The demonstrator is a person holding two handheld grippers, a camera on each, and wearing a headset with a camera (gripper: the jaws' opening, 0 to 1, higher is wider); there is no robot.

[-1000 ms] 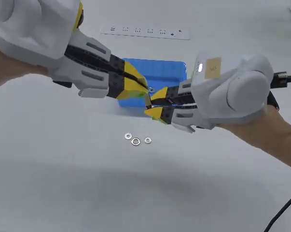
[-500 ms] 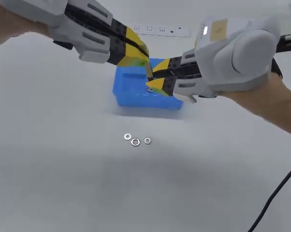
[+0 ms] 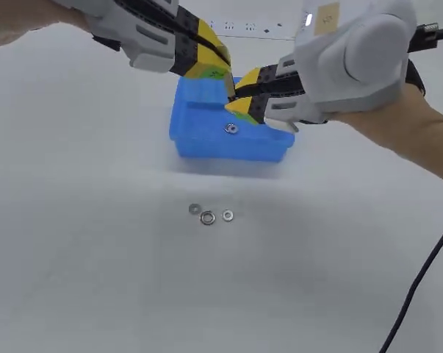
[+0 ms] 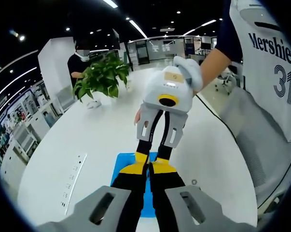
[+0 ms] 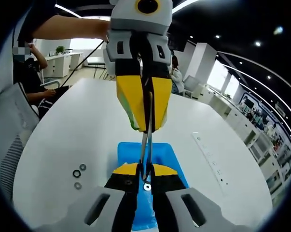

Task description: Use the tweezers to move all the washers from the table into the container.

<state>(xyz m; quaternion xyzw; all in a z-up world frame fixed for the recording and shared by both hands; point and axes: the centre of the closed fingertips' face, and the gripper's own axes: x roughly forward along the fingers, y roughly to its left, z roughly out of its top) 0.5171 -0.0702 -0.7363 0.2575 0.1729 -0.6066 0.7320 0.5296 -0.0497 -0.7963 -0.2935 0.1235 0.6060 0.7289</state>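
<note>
Both pairs of jaws, on the left gripper (image 3: 217, 66) and the right gripper (image 3: 245, 94), are closed on the tweezers (image 5: 146, 140) at upper centre. Just below, one washer (image 3: 231, 129) appears inside the blue container (image 3: 199, 143). Three washers (image 3: 208, 216) at frame centre lie on the desk (image 3: 96, 250), not yet moved.

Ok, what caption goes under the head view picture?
The left gripper and right gripper pinch tweezers above the container, a washer under the tips, three washers on the table.

The head view is looking steeply down at the table (image 3: 96, 279) from close above. The gripper views are facing each other at close range: left seeing the right gripper (image 4: 150, 167), right seeing the left gripper (image 5: 147, 127). All three are sharing the bin (image 3: 221, 148).
</note>
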